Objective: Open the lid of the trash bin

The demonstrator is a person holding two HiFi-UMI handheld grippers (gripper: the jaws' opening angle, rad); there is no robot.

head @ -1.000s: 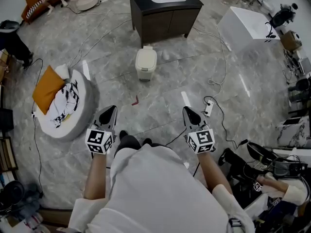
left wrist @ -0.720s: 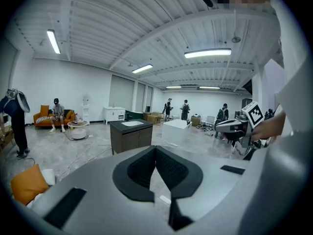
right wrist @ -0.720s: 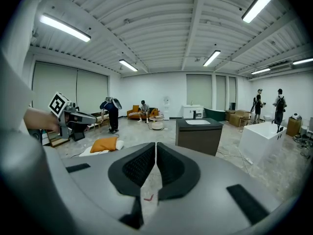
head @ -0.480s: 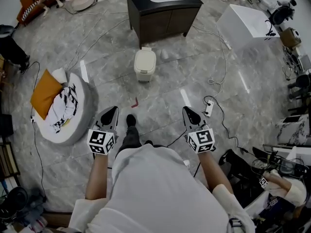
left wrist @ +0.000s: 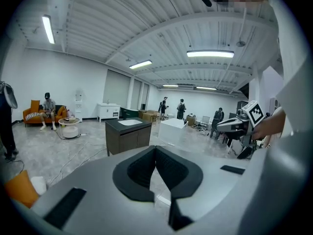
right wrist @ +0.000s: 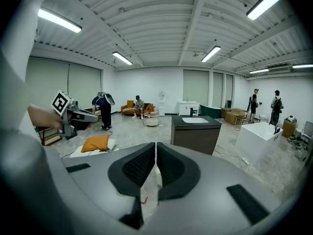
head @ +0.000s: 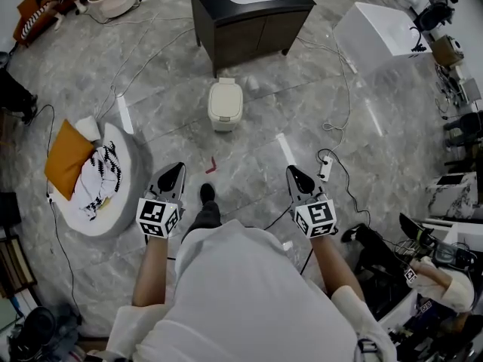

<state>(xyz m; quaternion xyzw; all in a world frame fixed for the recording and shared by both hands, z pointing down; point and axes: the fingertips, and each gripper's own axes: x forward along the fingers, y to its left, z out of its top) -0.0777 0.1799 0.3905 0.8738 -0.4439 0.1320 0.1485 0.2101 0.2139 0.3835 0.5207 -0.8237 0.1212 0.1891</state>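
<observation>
The cream trash bin stands on the marble floor in front of a dark vanity cabinet, with its lid down. Both grippers are held low in front of the person, well short of the bin. In the head view my left gripper points forward at the left and my right gripper at the right. The left gripper view shows its jaws meeting with nothing between them. In the right gripper view the jaws are likewise closed and empty. The cabinet shows ahead in that view.
A round white cushion with an orange pillow lies at the left. A power strip and cables trail across the floor at the right, near a white block. A small red scrap lies between me and the bin. Equipment clutters the lower right.
The person has stepped forward, one shoe now showing ahead, and the view has shifted a little toward the bin. Both grippers stay shut in the same pose.
</observation>
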